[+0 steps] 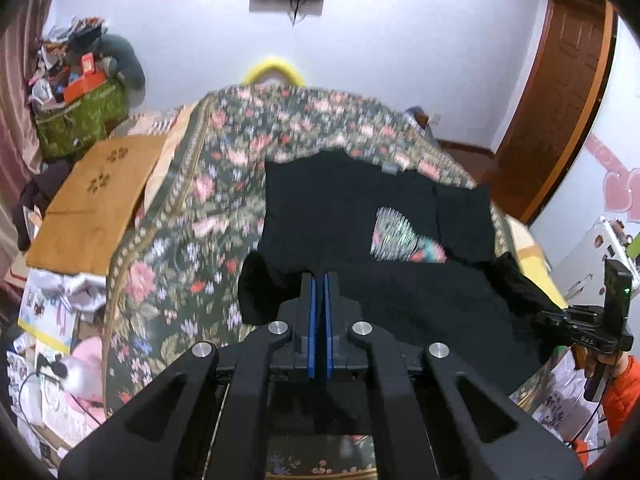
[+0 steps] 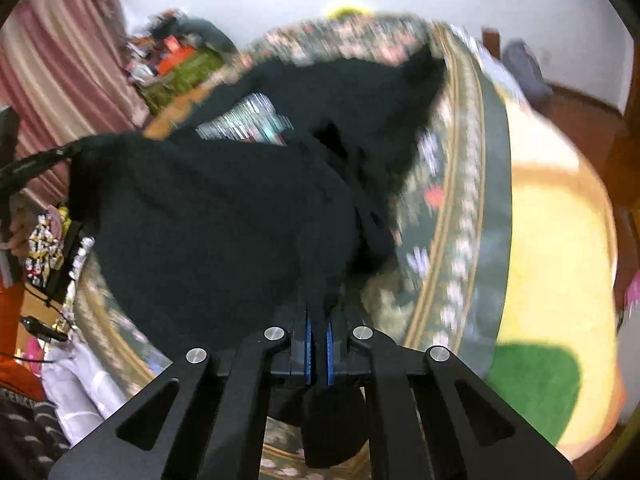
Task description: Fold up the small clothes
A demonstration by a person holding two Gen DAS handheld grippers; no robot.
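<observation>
A black garment (image 1: 340,208) with a shiny sequin print (image 1: 396,236) lies on a floral bedspread (image 1: 180,240). Its near part is lifted and doubled back toward the far part. My left gripper (image 1: 320,280) is shut, blue pads together, pinching the near edge of the black cloth. In the right wrist view my right gripper (image 2: 318,316) is shut on the same garment (image 2: 200,220); cloth runs between the pads and hangs below them. The sequin print (image 2: 244,120) peeks out past the raised fold. Each gripper shows in the other's view, holding a corner: the right gripper (image 1: 538,316) and the left gripper (image 2: 68,150).
A flat cardboard box (image 1: 100,200) and a green bag of clutter (image 1: 80,120) sit left of the bed. A yellow blanket (image 2: 560,240) lies under the spread on the right. A person's orange sleeve (image 1: 620,392) is at the right. A wooden door (image 1: 560,100) stands behind.
</observation>
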